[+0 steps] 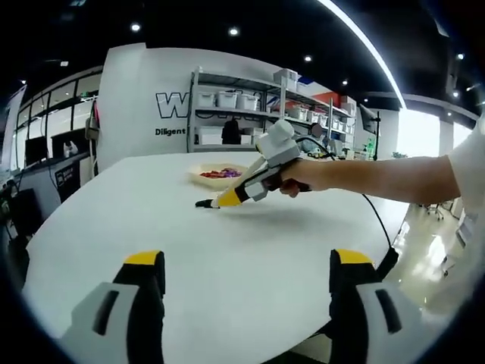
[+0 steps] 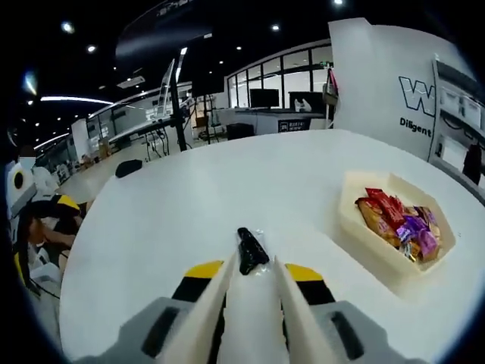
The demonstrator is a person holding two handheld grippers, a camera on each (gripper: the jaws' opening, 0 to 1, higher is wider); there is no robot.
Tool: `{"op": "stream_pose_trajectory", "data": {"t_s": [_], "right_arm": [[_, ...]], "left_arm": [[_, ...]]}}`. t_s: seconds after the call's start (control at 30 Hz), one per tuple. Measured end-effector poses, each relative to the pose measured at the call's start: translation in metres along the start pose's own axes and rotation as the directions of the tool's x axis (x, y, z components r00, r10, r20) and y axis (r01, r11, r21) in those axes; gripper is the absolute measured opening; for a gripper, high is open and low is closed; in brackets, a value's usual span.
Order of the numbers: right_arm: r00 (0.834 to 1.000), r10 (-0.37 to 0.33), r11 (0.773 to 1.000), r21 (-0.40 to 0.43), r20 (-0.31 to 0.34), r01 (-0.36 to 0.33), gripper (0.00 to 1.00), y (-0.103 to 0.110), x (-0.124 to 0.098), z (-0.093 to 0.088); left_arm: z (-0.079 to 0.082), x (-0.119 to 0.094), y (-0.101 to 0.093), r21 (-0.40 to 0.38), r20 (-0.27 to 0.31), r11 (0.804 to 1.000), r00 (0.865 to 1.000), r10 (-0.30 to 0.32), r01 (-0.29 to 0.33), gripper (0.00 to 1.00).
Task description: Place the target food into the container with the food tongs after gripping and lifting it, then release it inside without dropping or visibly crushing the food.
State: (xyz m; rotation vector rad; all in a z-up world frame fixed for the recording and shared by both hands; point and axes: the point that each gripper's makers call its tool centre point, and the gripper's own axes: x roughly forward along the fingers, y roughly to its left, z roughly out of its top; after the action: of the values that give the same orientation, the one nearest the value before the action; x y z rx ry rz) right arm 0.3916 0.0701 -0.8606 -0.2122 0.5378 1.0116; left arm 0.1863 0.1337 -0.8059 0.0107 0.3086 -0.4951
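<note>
1. Cream tongs ride in the right gripper, clenched on them; their tips touch a dark wrapped snack on the white table.
2. At 3 o'clock, well apart, the container holds packaged snacks.
3. Left gripper hangs released, jaws apart.

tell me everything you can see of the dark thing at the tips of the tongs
The dark item is small, black and elongated, with a glossy, wrapper-like sheen. It lies on the white table, at the tips of the cream tongs the right gripper carries. Whether the tongs pinch it cannot be told. It sits apart from the cream container of wrapped snacks.
</note>
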Motion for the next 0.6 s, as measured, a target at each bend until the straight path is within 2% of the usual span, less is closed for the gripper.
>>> {"op": "stream_pose_trajectory", "data": {"t_s": [0.3, 0.6], "right_arm": [[1.0, 0.03, 0.999, 0.04, -0.01, -0.029, 0.22, 0.021, -0.01, -0.007], [1.0, 0.005, 1.0, 0.011, 0.008, -0.006, 0.22, 0.019, -0.016, 0.0]], "left_arm": [[0.002, -0.003, -0.013, 0.008, 0.009, 1.0, 1.0, -0.024, 0.024, 0.88], [0.003, -0.007, -0.014, 0.007, 0.021, 1.0, 0.999, -0.025, 0.025, 0.88]]}}
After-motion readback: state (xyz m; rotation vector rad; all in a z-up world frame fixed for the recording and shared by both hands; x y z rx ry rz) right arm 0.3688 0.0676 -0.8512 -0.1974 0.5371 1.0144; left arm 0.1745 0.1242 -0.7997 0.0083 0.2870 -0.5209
